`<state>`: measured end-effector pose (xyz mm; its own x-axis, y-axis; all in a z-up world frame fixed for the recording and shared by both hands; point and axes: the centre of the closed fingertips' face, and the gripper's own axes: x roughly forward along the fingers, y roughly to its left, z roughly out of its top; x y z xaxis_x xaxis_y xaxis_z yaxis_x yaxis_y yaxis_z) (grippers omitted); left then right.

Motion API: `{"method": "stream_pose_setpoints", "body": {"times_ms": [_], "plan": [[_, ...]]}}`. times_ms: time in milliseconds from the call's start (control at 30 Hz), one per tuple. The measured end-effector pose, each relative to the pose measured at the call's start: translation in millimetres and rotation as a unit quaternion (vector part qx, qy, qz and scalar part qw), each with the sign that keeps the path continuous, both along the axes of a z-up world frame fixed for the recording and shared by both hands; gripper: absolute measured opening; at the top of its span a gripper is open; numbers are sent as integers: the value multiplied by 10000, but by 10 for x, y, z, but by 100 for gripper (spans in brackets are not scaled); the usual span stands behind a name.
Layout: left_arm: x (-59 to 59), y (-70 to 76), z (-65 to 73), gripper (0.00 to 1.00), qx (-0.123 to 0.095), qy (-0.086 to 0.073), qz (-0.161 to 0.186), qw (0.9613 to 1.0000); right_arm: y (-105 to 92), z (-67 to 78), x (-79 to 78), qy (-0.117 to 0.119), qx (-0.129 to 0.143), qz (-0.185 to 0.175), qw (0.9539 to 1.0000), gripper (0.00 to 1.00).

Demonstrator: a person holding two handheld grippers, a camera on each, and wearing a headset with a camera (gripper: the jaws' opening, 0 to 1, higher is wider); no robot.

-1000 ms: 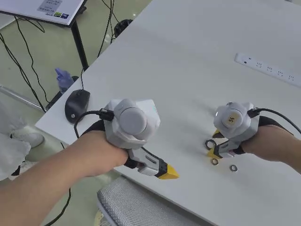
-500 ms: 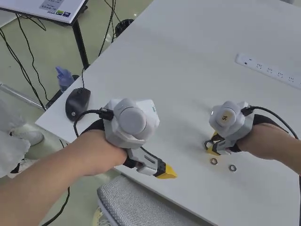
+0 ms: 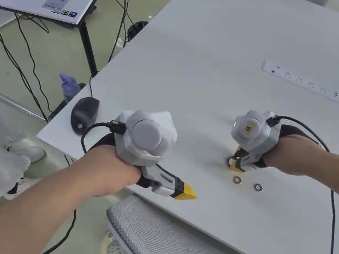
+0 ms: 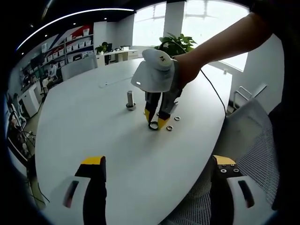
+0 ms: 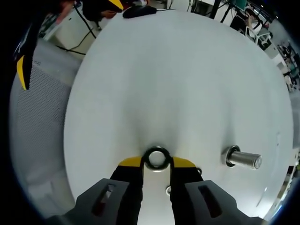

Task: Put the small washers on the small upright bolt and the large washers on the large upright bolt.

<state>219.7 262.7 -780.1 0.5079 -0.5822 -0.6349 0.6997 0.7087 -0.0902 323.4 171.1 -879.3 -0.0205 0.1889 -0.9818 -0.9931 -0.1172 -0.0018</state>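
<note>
Item: two hand-held grippers, one per hand, forearms bare.

Left gripper (image 3: 183, 190) sat at lower centre of the head view, gripped by the left hand (image 3: 108, 170), forearm entering from the lower left, jaws spread wide. Right gripper (image 3: 235, 164) sat at centre right, right hand (image 3: 288, 153) behind it, tips pointed down, jaws pinching a large washer (image 5: 157, 148).

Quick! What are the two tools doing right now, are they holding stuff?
Left tool: open, holding nothing.
Right tool: closed on a washer.
</note>
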Motion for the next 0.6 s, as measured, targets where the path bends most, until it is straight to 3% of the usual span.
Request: {"method": "stream_pose_setpoints", "body": {"times_ms": [500,600], "plan": [[-11,36,13,92,37,12,4,10000,-72,24,9,44,-2,-177,9998,21],[-5,45,22,92,51,-3,10,10000,-109,82,35,54,51,-250,9997,21]]}}
